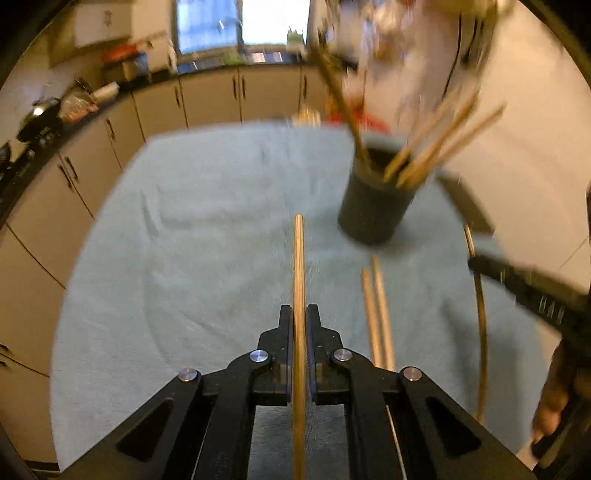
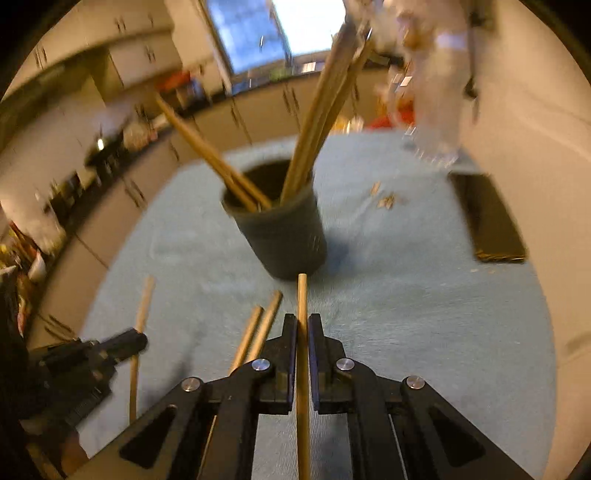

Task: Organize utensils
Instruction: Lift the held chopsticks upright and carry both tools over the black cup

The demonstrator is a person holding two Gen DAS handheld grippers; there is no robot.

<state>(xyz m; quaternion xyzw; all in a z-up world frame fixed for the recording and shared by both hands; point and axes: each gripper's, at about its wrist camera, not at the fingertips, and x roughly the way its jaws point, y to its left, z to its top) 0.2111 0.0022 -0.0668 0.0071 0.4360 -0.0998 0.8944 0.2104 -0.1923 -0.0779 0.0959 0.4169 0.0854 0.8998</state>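
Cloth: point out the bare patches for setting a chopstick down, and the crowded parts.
Bare: the cloth left of the cup, out to its left edge, and the stretch between cup and black tray. Crowded: the near middle, with two loose chopsticks lying between the left gripper and right gripper, each shut on a chopstick.

Pale blue cloth (image 2: 424, 314), black slab (image 2: 487, 218), cream cabinets (image 1: 210, 96), window (image 1: 243, 22).
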